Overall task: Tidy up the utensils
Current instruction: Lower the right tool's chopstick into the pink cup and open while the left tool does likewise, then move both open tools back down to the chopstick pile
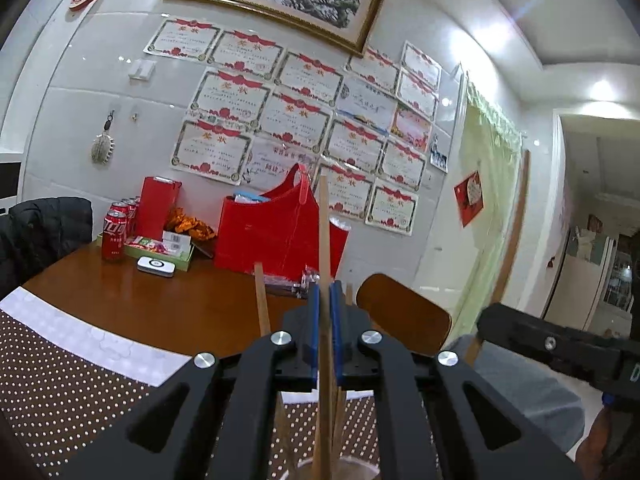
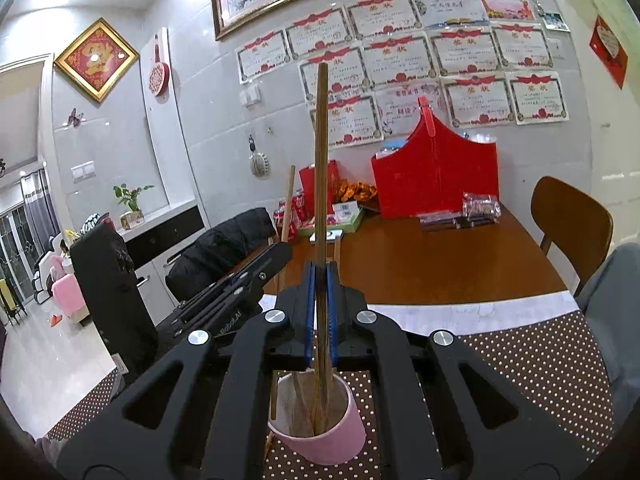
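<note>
Nearest to the right wrist camera stands the pink round paper cup, directly under the black linkage, on the brown place mat with white dots. Several thin wooden chopsticks lean inside it.

The right gripper has its blue pads pressed together on one long brown wooden chopstick. This chopstick stands almost upright, and its lower end is already inside the cup. The left gripper also pinches a pale wooden chopstick between its blue pads. The rim of the cup shows faintly at the bottom of the left wrist view, so both sticks seem to hang over the same cup.

The first risk is the cup itself. It looks light and it has nothing to hold it. If a held stick pushes sideways against the wall or against the leaning sticks, the cup can tip and spill everything on the mat.

The second risk is a collision. The two grippers are close beside each other, and each one appears in the other view, so a careless move can knock one against the other.

The third risk is early release. If the jaws open while a stick is still high or tilted, it may bounce off the rim and fall on the wooden table.
</note>
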